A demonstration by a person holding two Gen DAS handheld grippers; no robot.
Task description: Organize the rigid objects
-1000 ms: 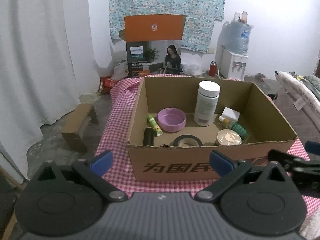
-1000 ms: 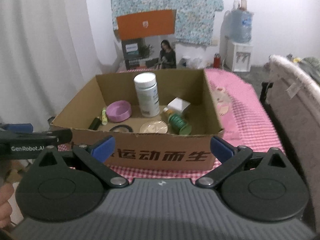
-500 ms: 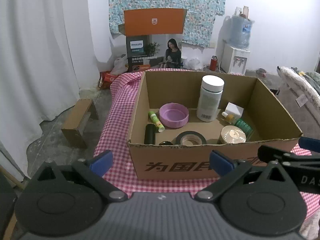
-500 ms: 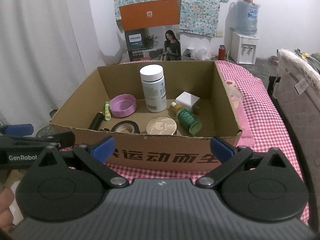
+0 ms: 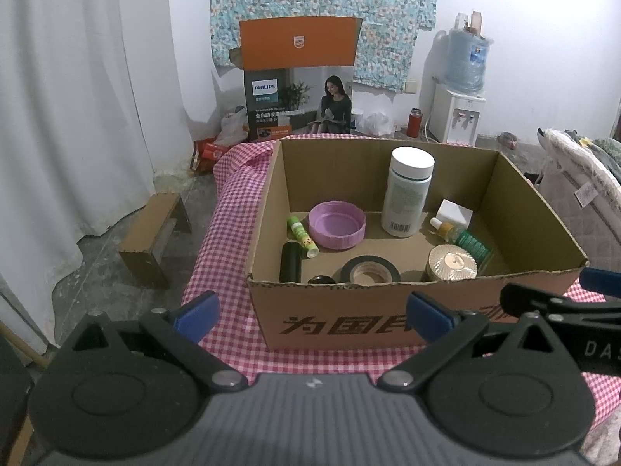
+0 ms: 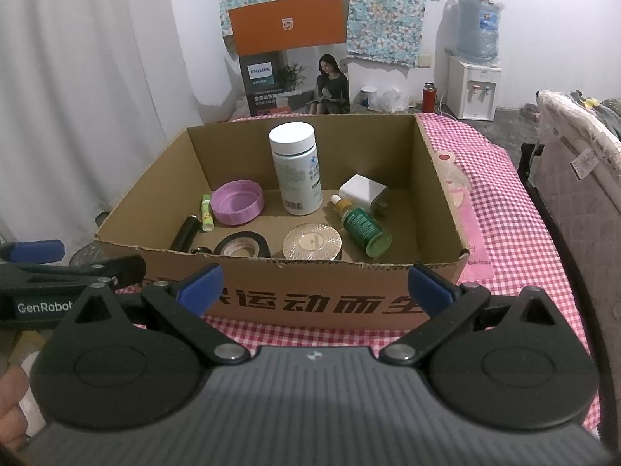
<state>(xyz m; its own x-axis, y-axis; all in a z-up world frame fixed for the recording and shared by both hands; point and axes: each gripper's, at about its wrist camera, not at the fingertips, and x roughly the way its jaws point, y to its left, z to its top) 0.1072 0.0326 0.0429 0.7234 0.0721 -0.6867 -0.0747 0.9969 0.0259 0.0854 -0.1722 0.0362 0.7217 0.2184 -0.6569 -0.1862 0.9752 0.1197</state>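
An open cardboard box (image 5: pixel 349 322) (image 6: pixel 310 303) stands on a pink checked tablecloth (image 5: pixel 229 202). Inside it are an upright white bottle (image 5: pixel 407 190) (image 6: pixel 297 169), a purple lid (image 5: pixel 337 224) (image 6: pixel 237 202), a green stick (image 5: pixel 302 232), a black cylinder (image 5: pixel 291 262), a black tape roll (image 5: pixel 370 270) (image 6: pixel 241 244), a round gold lid (image 5: pixel 452 262) (image 6: pixel 311 241), a lying green bottle (image 6: pixel 363 225) and a white cube (image 6: pixel 363 192). My left gripper (image 5: pixel 312 316) and right gripper (image 6: pixel 315 289) hover open just before the box's front wall, holding nothing.
An orange-flapped printed carton (image 5: pixel 299 97) stands behind the table, with a water dispenser (image 5: pixel 460 112) to its right. A white curtain (image 5: pixel 77 97) and a low wooden stool (image 5: pixel 155 233) are at left. A padded bed edge (image 6: pixel 574 178) runs along the right. A pink card (image 6: pixel 471 233) lies beside the box.
Both grippers have risen slightly, so more of the box floor shows. The objects inside have not moved, and both grippers stay open.
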